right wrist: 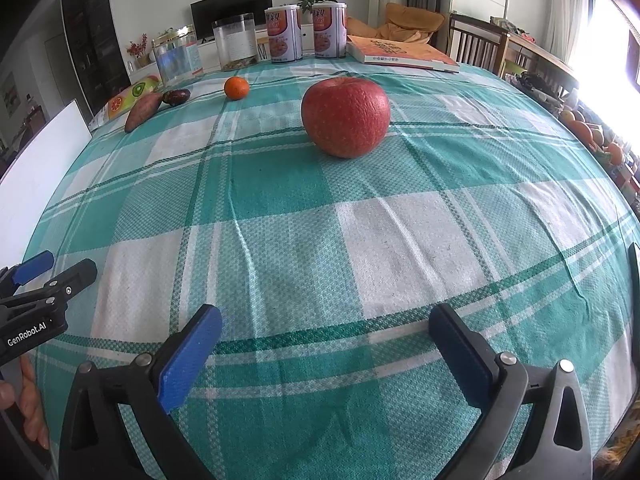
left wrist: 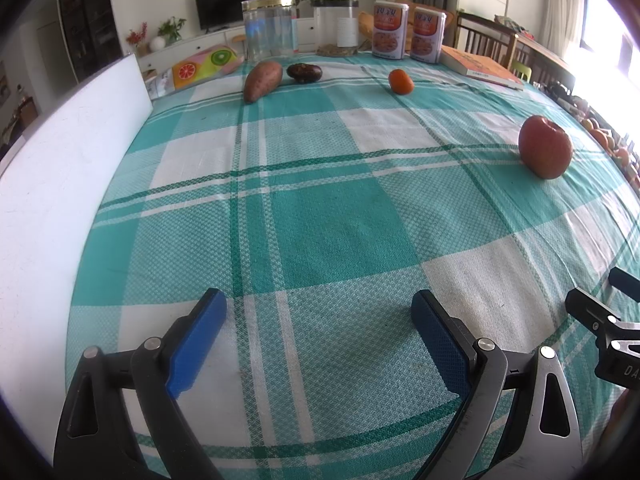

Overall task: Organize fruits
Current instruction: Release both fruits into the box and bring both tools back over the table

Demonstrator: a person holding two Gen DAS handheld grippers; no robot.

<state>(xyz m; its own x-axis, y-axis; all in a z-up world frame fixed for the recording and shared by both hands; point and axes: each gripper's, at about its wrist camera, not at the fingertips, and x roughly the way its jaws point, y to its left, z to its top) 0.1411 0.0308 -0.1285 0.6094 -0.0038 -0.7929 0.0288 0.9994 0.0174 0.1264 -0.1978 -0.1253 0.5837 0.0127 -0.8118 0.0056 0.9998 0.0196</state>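
The big round red apple (right wrist: pixel 345 117) sits upright on the teal-and-white checked tablecloth (right wrist: pixel 360 240), dead ahead of the right gripper (right wrist: pixel 326 322) and a touch to its right, open cloth between them. That gripper's blue pads are spread wide, released, holding nothing. From the left gripper (left wrist: pixel 320 306), also splayed open and empty, the same apple (left wrist: pixel 545 147) lies far off to the right, so the right hand is clearly the nearer one, I'd say. The apple has no long axis to speak of; a straight push forward looks enough. Further back, well apart from the apple, the small orange tangerine (right wrist: pixel 236 87) sits alone, then the dark purple oval fruit (right wrist: pixel 176 97) just beside the reddish-brown tapered sweet potato (right wrist: pixel 143 111), its long axis running diagonally toward the far left.
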